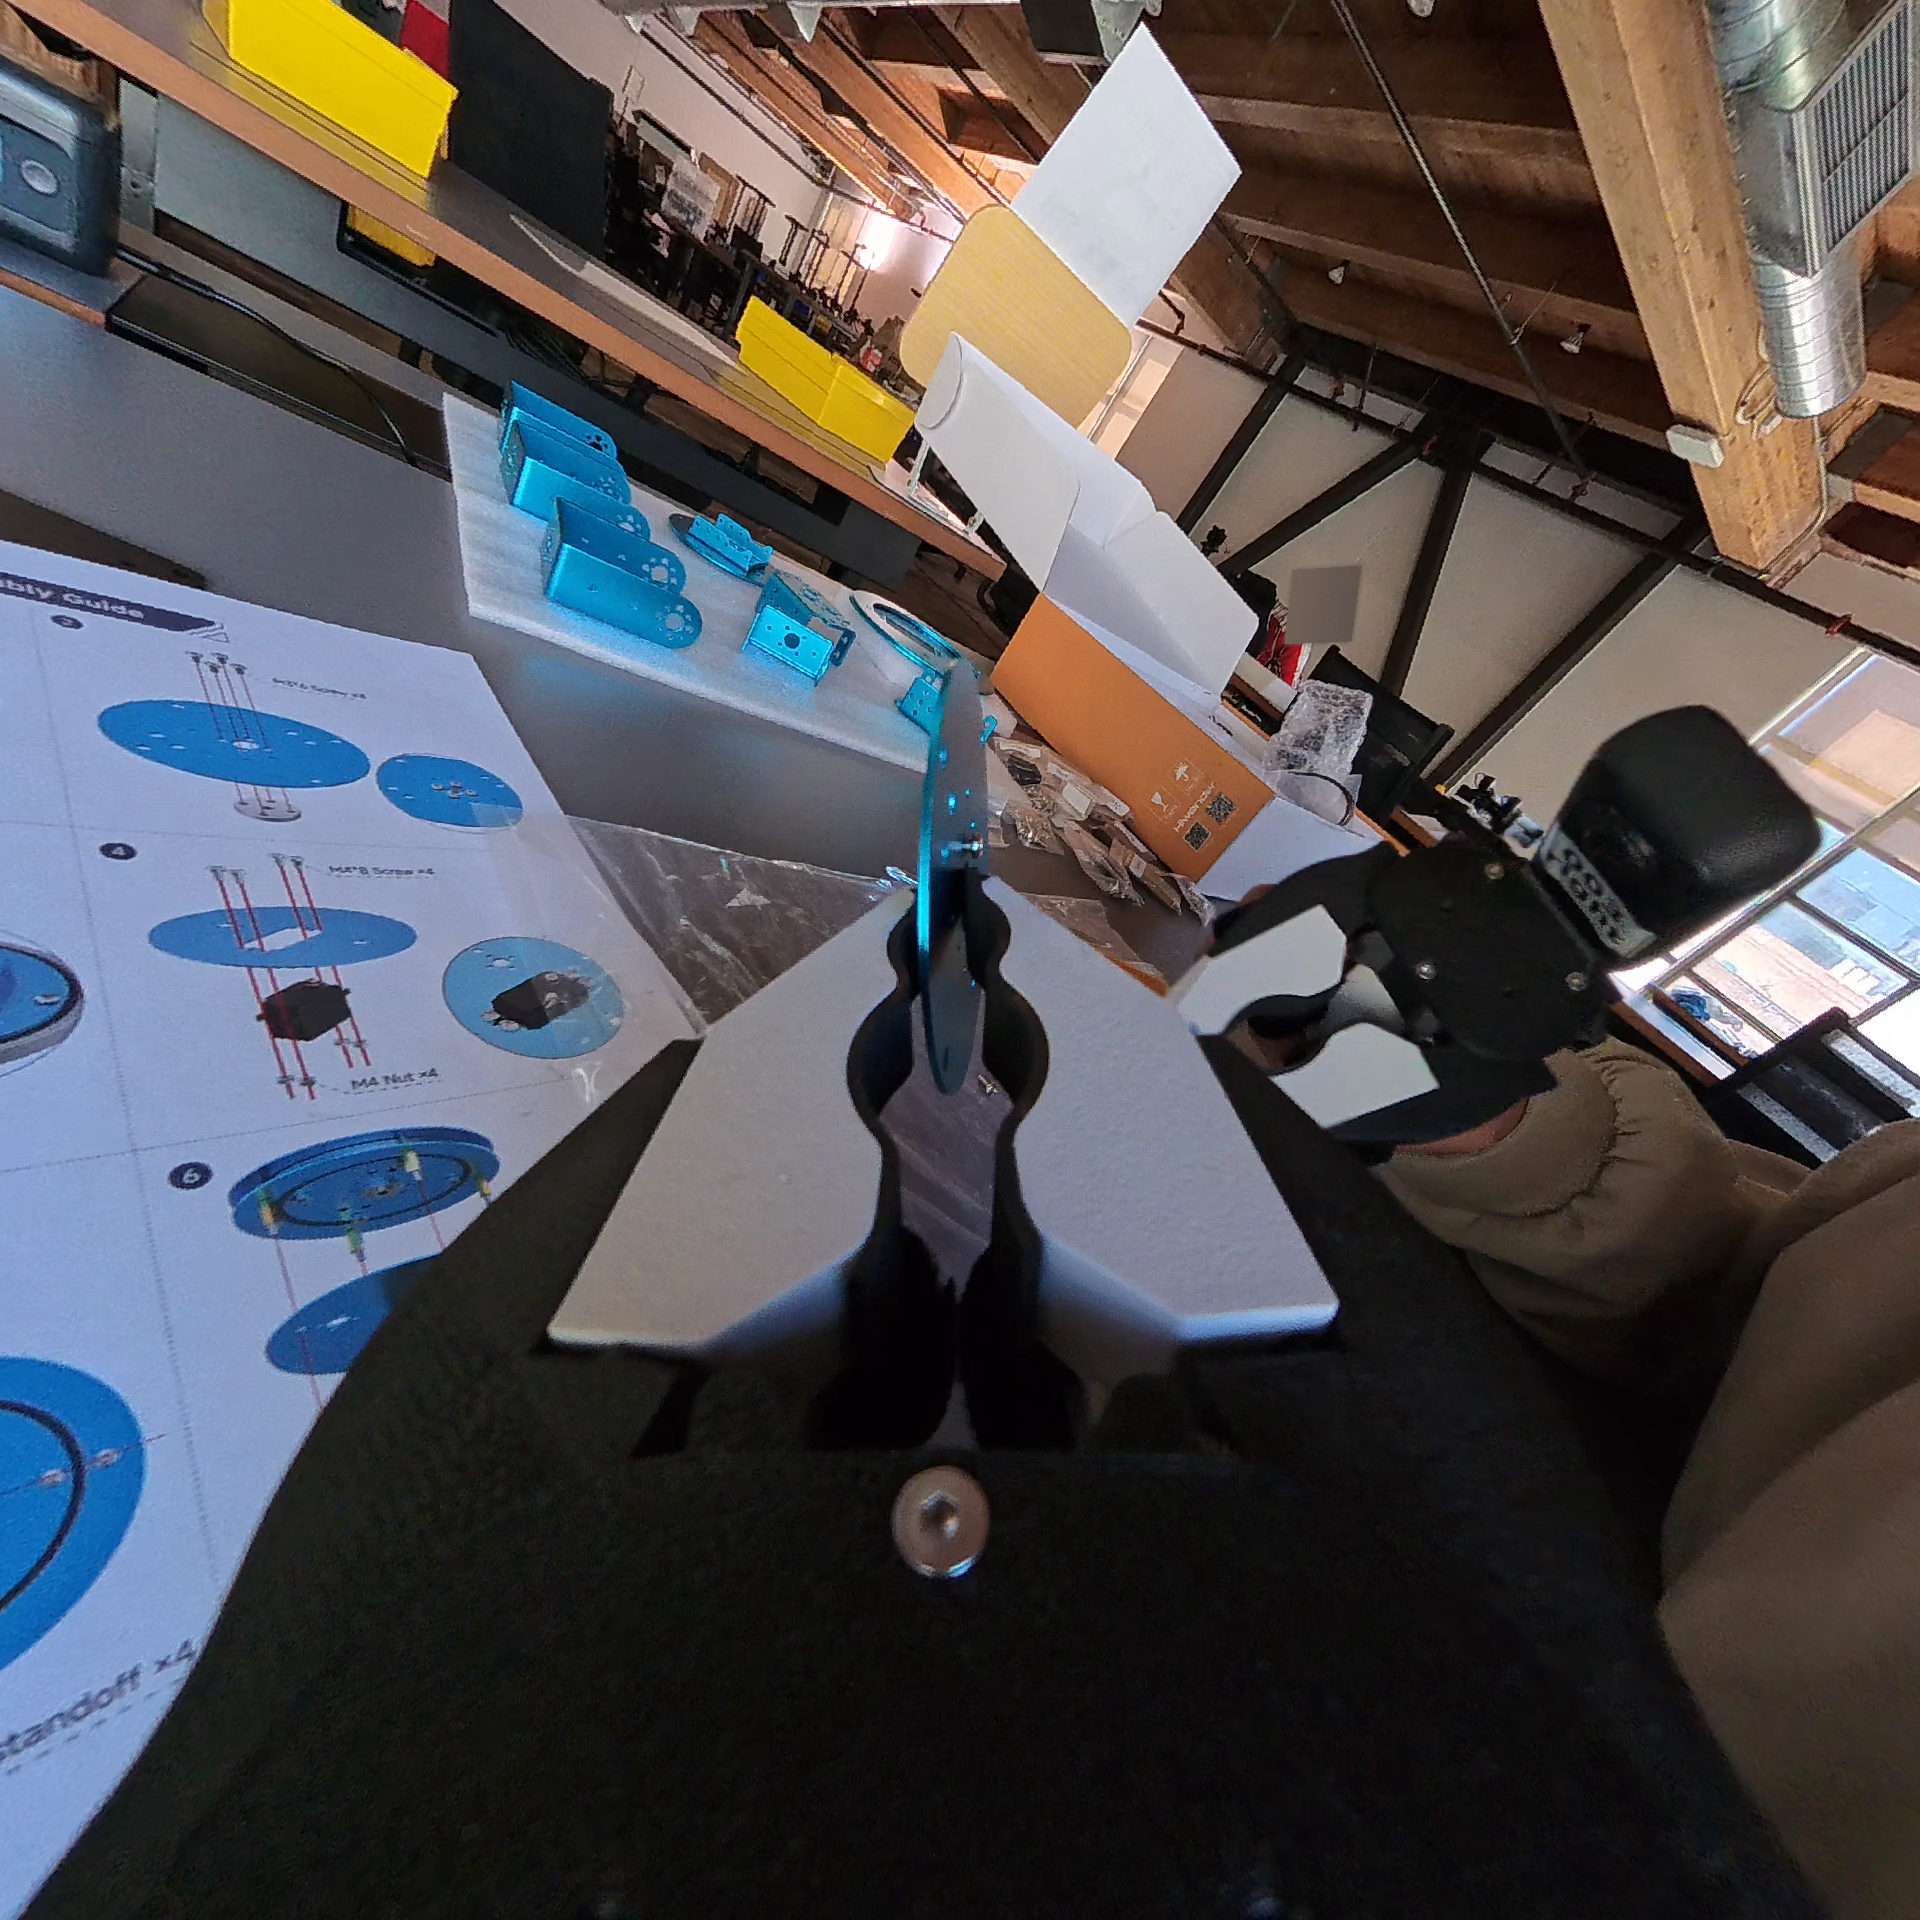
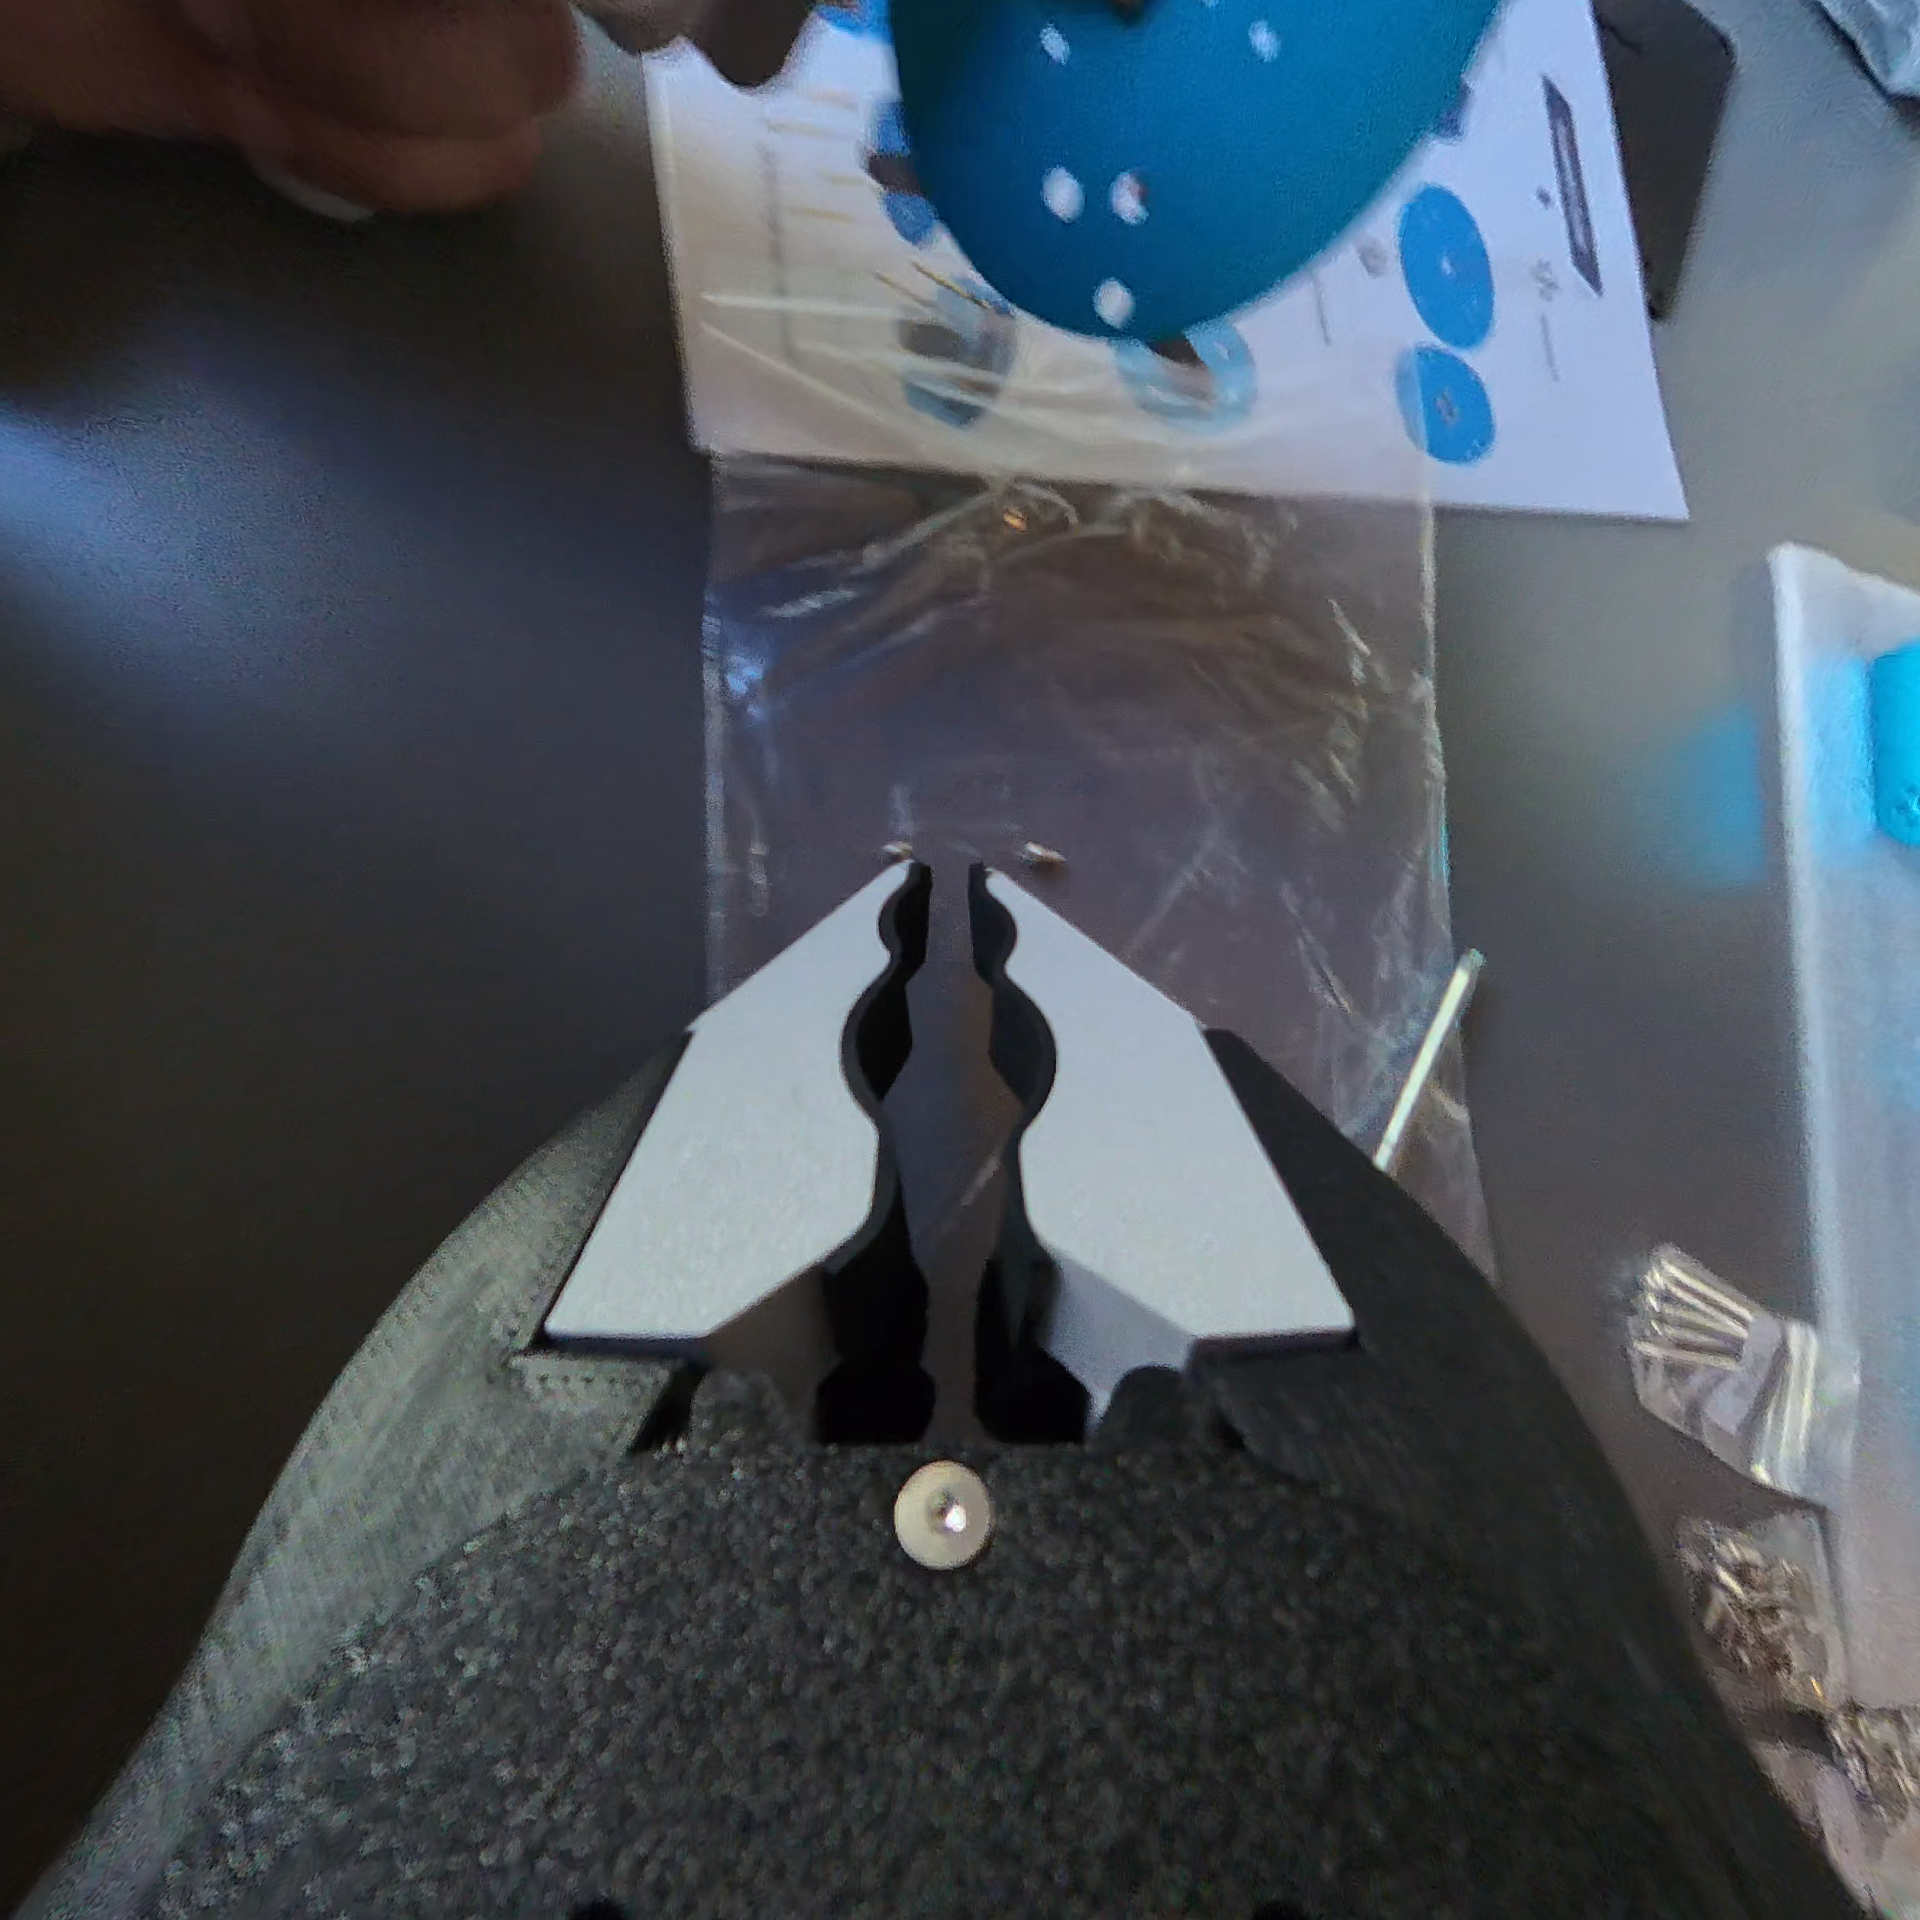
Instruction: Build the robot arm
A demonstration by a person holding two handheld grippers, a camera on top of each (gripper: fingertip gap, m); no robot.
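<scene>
Left hand-held gripper [image 1: 948, 935] clamped blue disc [image 1: 951, 883] edge-on; right hand-held gripper [image 2: 945, 868] slightly parted, empty, tips over clear plastic bag [image 2: 1070, 727], two small screws [image 2: 1042, 854] flanking them.

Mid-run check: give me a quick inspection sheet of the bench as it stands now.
Surface: dark grey table, glare patch.
Job's things: blue perforated disc held edge-on; printed guide sheet; blue brackets on white foam.
Clutter: clear plastic bag; two small screws on it; screw packets; orange box.
Grippers: left gripper clamps the disc; right gripper slightly open, empty, above the bag.
Cables: nothing seen.
Surroundings: workshop shelves, yellow bins.
</scene>
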